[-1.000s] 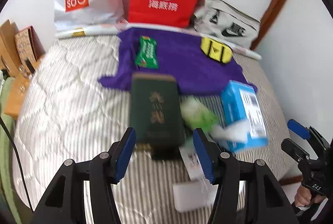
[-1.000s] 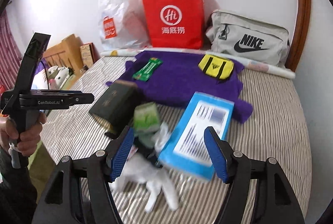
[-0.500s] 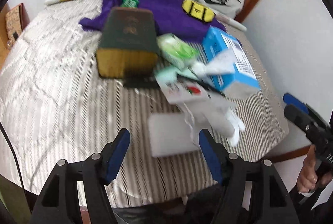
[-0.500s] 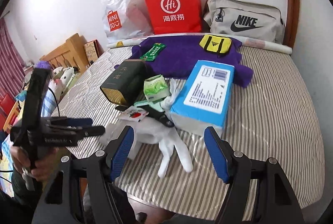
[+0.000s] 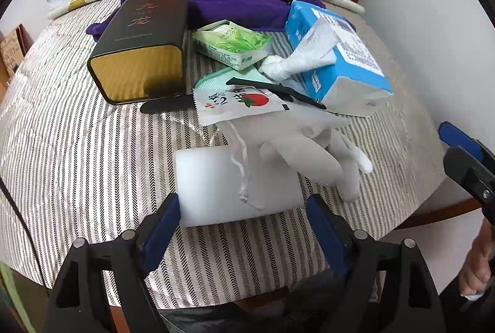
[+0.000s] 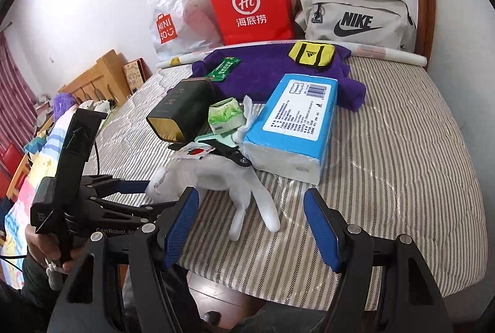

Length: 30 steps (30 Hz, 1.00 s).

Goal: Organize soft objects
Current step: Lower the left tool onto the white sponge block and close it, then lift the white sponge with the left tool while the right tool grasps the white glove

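The white rectangular foam block (image 5: 238, 184) is seen on the striped mattress (image 5: 77, 153), bracketed by the opening left gripper (image 5: 243, 223), pads not pressing. The right gripper (image 6: 250, 224) is held open and empty above the white fabric glove (image 6: 235, 184).

The red paper bag (image 6: 252, 5) stands against the wall at the far edge of the striped mattress (image 6: 402, 147). Just left of the red bag sits a white plastic shopping bag (image 6: 173, 20); just right of it lies a grey sling bag (image 6: 355, 17). A rolled poster (image 6: 396, 54) lies along the mattress edge in front of the grey bag. Well left of the red bag, past the mattress, stands a wooden bed frame (image 6: 92, 76), with a striped curtain (image 6: 12, 91) beyond it.
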{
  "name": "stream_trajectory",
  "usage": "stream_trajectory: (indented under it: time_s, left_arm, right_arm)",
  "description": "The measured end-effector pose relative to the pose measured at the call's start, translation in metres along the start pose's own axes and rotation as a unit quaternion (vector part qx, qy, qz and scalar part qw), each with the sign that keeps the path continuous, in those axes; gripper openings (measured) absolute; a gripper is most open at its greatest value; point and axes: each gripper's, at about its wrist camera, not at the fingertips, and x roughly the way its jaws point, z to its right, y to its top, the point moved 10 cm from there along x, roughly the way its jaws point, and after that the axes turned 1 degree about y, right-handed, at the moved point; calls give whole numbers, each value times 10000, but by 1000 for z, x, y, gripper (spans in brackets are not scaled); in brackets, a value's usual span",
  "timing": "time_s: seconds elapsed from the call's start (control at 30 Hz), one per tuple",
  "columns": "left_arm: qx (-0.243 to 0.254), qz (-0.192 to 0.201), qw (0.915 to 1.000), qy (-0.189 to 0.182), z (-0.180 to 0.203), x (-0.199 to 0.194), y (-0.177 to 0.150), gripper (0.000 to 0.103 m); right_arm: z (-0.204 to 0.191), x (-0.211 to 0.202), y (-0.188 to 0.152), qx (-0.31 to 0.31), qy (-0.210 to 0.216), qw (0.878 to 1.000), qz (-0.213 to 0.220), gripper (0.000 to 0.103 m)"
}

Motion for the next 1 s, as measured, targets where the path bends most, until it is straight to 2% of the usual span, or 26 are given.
stream_trajectory:
  time_s: [0.2,0.23,0.37,0.5,0.7,0.87,1.0]
  left_arm:
    - [-5,-72,9989,454,0,15,2,83]
    - [-79,-130,9988,456,-2,19,1,83]
    - [-206,255,9990,299,-8,5,8,80]
    - [-197,445,9972,565,-30,-13,11,80]
    - [-328,531,9921,1090,-76,-27,13,80]
    - [-692,500,9904,1086,-105,-21,13,80]
    - [-868,508,9907,916,-115,-15,12,81]
  right_arm:
    - [-3,6,-5,19,95,9999,-62,70]
    - [-3,8,-6,23,103,9999,-90,70]
    - [-4,15,-9,-1,93,9998,-160,70]
    - [-4,25,-10,-23,103,9997,-233,70]
    - [-14,51,-13,-185,170,9989,-387,70]
    - [-22,74,-19,-319,208,9975,-599,70]
    - [-21,90,-26,-264,210,9965,-768,70]
